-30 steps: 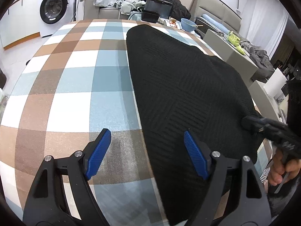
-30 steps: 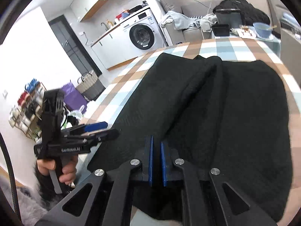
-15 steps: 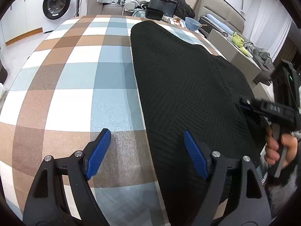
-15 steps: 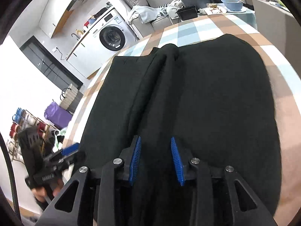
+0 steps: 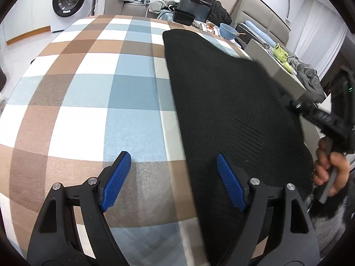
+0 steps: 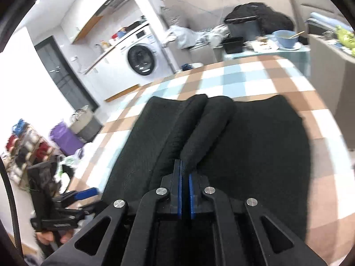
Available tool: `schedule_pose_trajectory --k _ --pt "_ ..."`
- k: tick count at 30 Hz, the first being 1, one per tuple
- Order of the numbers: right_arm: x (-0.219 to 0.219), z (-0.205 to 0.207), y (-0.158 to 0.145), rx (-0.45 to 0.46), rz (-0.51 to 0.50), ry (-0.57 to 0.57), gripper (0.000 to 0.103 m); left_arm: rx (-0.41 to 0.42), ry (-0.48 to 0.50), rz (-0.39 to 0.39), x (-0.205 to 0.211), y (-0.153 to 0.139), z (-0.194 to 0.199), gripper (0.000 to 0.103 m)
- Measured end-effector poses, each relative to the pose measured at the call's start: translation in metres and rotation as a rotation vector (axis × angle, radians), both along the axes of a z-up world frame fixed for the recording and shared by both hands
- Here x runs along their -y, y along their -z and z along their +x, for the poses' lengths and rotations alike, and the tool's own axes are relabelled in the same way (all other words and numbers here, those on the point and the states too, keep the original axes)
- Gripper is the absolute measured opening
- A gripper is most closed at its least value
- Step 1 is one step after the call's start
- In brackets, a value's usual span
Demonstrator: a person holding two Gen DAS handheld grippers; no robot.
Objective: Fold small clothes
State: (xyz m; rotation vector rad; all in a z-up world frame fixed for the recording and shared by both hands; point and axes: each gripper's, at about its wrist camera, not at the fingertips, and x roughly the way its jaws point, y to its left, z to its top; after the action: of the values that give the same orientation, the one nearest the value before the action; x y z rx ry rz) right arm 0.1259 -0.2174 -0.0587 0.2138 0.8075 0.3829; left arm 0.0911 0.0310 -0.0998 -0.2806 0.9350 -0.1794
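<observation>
A black knitted garment (image 5: 233, 102) lies spread on the right half of the checked tablecloth (image 5: 88, 93). My left gripper (image 5: 173, 177) hovers open over its left edge, one blue pad above the cloth, the other above the garment. In the right wrist view the garment (image 6: 266, 146) is gathered into two raised ridges. They run toward my right gripper (image 6: 184, 173), which is shut on a pinch of the fabric at the near edge. From the left wrist view the right gripper (image 5: 319, 115) shows at the garment's right side, held by a hand (image 5: 332, 173).
A washing machine (image 6: 142, 59) stands beyond the table's far left corner. A blue bowl (image 5: 228, 31) and a black bin (image 5: 195, 11) sit past the far end, with clothes heaped on a sofa. Baskets (image 6: 84, 122) and a purple bag stand on the floor at left.
The right gripper opened over the garment, then shut again on a fold, which now stands up in ridges. The left gripper has stayed open in about the same place.
</observation>
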Motion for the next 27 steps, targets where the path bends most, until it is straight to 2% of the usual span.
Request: schedule_pose_trajectory --k 3,5,8,9,10,11,12,13,14,15,17,19,27 --pt "0.017 0.015 0.028 -0.149 0.017 0.006 0.009 0.000 0.006 0.012 0.007 0.000 0.008 0.078" --pt "0.024 0.013 0.032 -0.165 0.031 0.039 0.012 -0.001 0.004 -0.001 0.010 0.000 0.013 0.078" --pt "0.037 0.000 0.031 -0.153 0.046 0.024 0.018 0.006 0.007 -0.025 0.015 -0.001 0.025 0.077" --pt "0.040 -0.006 0.031 -0.144 0.048 0.019 0.025 0.004 0.006 -0.030 0.017 0.000 0.027 0.075" --pt "0.039 -0.007 0.030 -0.143 0.051 0.010 0.031 0.003 0.005 -0.040 0.019 0.000 0.031 0.065" --pt "0.039 -0.011 0.030 -0.144 0.056 -0.001 0.034 0.006 0.008 -0.054 0.021 0.001 0.034 0.055" --pt "0.039 -0.015 0.033 -0.146 0.057 -0.013 0.034 0.010 0.017 -0.066 0.024 0.001 0.037 0.051" --pt "0.040 -0.018 0.037 -0.144 0.055 -0.022 0.034 0.009 0.025 -0.071 0.028 0.003 0.042 0.039" --pt "0.039 -0.020 0.037 -0.139 0.055 -0.026 0.035 0.005 0.025 -0.072 0.030 0.004 0.045 0.035" --pt "0.039 -0.023 0.038 -0.137 0.058 -0.024 0.035 0.010 0.017 -0.064 0.032 0.004 0.046 0.032" --pt "0.034 -0.018 0.035 -0.141 0.072 -0.027 0.035 0.035 0.017 -0.036 0.037 0.000 0.045 0.016" --pt "0.035 -0.018 0.035 -0.146 0.083 -0.029 0.035 0.053 0.015 -0.015 0.039 -0.004 0.043 0.010" --pt "0.005 -0.023 0.036 -0.126 0.046 -0.037 0.035 0.068 0.006 0.008 0.023 -0.003 0.025 0.008"
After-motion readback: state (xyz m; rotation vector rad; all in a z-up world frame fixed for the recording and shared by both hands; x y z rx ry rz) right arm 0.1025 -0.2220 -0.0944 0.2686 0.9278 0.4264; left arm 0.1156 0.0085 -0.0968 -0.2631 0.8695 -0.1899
